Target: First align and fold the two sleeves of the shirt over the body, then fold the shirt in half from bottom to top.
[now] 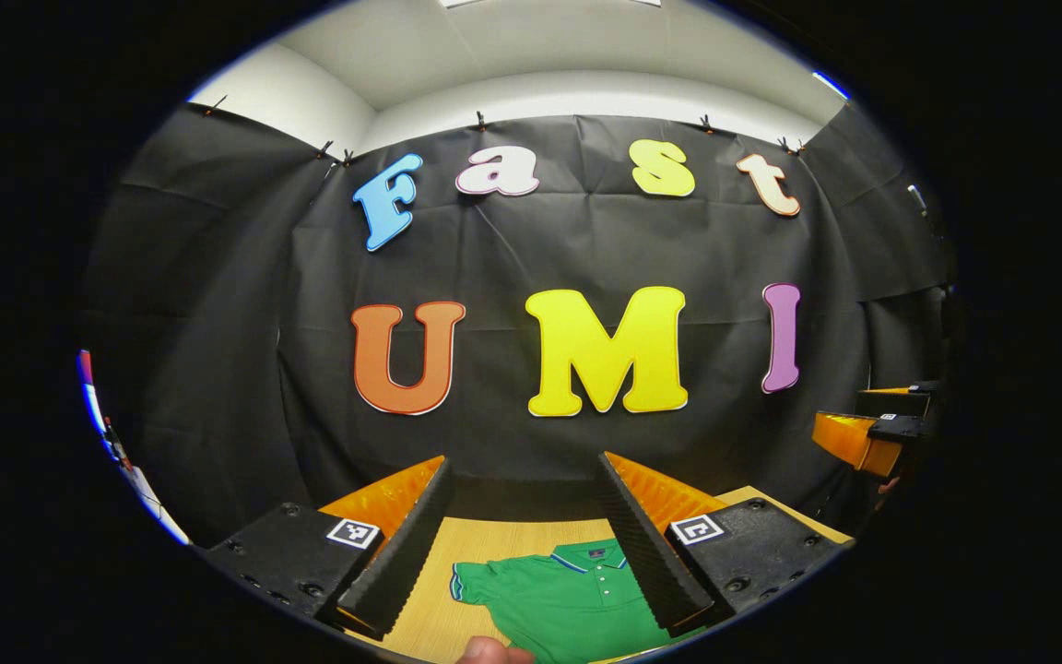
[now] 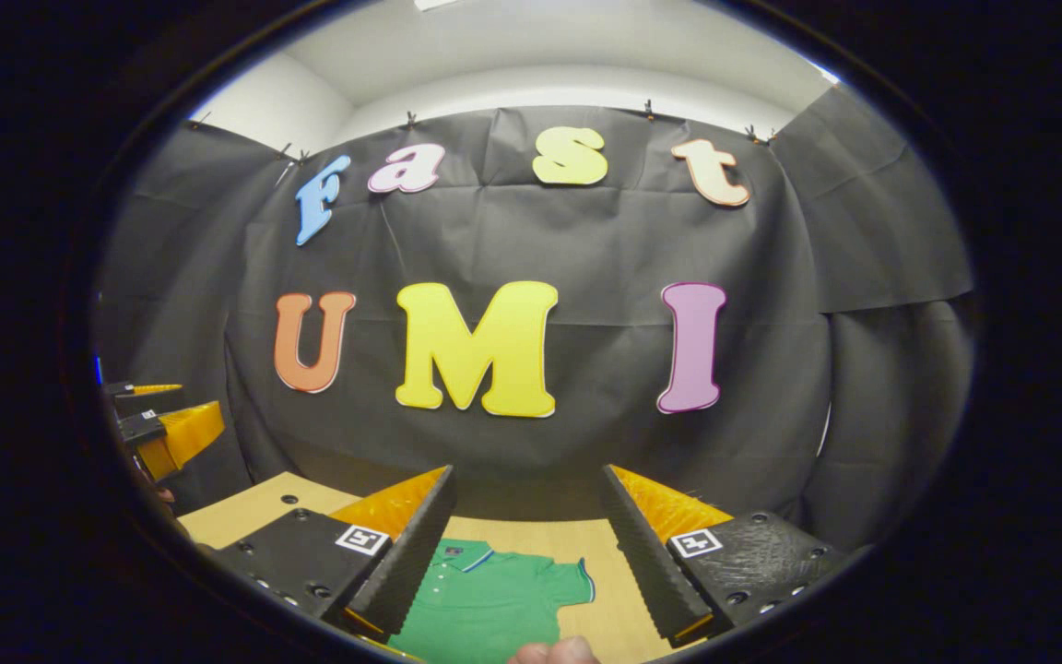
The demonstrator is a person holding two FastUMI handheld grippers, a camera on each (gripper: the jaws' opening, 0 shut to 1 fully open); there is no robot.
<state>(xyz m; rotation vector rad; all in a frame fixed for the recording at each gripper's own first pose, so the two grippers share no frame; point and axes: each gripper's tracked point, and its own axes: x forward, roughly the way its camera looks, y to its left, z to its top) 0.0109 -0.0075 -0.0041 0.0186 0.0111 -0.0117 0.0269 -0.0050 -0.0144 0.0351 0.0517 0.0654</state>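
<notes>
A green polo shirt (image 1: 563, 599) lies flat on the wooden table (image 1: 494, 539), collar toward the far wall, one short sleeve spread out to its left. My left gripper (image 1: 524, 470) hovers high above it, open, nothing between its fingers. The right gripper view shows the same shirt (image 2: 485, 599) with its other sleeve stretched out to the right. My right gripper (image 2: 526, 480) also hangs above the shirt, open and empty. Each gripper appears at the edge of the other's view: the right gripper (image 1: 890, 426) and the left gripper (image 2: 155, 420).
Black cloth walls close the booth behind and beside the table (image 2: 254, 512). A fingertip (image 1: 494, 653) shows at the bottom edge of the left gripper view, and another fingertip (image 2: 554, 652) in the right gripper view.
</notes>
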